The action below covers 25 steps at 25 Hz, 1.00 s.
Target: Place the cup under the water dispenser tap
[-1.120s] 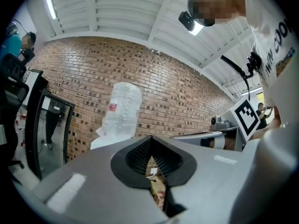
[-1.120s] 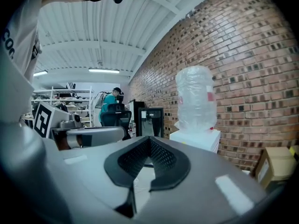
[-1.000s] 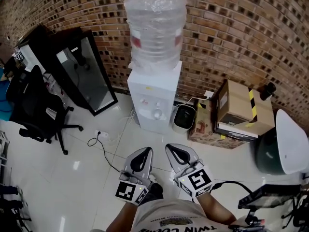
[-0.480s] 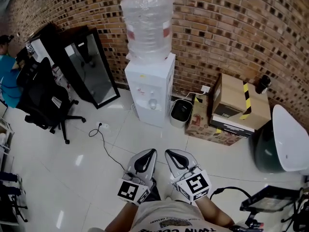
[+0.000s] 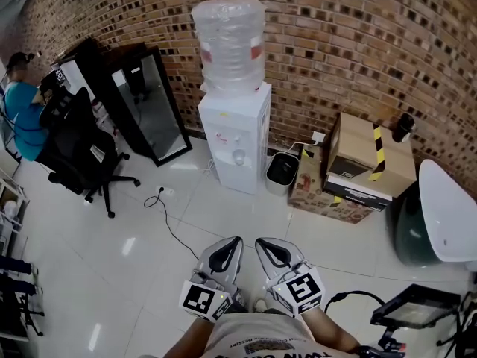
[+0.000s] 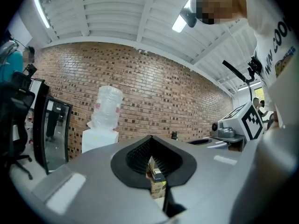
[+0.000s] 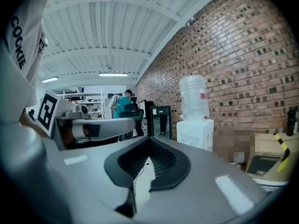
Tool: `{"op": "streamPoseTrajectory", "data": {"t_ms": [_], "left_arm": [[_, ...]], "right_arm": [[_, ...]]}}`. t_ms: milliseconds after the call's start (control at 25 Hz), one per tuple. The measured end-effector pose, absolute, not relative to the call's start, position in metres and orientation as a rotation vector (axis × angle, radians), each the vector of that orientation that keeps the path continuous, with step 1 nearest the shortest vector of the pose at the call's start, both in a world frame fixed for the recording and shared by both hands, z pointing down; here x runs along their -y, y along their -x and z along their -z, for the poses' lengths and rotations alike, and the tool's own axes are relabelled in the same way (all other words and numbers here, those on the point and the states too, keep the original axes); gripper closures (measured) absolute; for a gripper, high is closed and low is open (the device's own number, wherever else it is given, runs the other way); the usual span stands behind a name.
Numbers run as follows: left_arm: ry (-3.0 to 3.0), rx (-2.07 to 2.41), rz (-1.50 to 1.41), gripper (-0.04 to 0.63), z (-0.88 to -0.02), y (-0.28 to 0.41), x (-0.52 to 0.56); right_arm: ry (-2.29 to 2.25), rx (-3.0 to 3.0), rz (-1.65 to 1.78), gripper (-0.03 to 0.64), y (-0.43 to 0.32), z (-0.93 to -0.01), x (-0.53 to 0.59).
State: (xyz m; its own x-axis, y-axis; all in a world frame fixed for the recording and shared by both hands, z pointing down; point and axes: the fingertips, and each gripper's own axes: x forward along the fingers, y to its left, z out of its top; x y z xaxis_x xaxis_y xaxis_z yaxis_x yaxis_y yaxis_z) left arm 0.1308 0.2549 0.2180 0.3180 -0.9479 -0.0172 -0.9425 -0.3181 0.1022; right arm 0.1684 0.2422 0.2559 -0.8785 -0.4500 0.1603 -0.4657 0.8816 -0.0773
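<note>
The white water dispenser [image 5: 232,144] stands against the brick wall with a clear bottle [image 5: 229,39] on top; its taps [image 5: 238,155] face me. No cup shows in any view. My left gripper [image 5: 231,241] and right gripper [image 5: 262,242] are side by side close to my body, well short of the dispenser, both shut and empty. In the left gripper view the left gripper [image 6: 150,136] has its jaws meeting at the tip, with the dispenser [image 6: 96,139] off to the left. In the right gripper view the right gripper [image 7: 149,138] is likewise shut, and the dispenser [image 7: 195,132] is to the right.
A black office chair [image 5: 78,151] and a black glass-door cabinet [image 5: 141,107] stand to the left, with a person in teal [image 5: 22,114] beyond. A cable [image 5: 168,222] trails over the white floor. A small bin [image 5: 282,171] and cardboard boxes [image 5: 369,162] sit right of the dispenser.
The dispenser now looks smaller and farther from the grippers, and more of the room's left side shows. Both grippers stay shut and side by side.
</note>
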Motion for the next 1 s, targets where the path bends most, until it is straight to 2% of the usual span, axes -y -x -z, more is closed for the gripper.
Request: {"op": "streamPoseTrajectory", "data": {"t_ms": [1000], "left_arm": [[-2.507,1.772,0.132,0.603,-0.214,-0.102,-0.301]], "right_arm": [[-0.737,2.889,-0.151,0.612,-0.137,-0.254,-0.288]]}}
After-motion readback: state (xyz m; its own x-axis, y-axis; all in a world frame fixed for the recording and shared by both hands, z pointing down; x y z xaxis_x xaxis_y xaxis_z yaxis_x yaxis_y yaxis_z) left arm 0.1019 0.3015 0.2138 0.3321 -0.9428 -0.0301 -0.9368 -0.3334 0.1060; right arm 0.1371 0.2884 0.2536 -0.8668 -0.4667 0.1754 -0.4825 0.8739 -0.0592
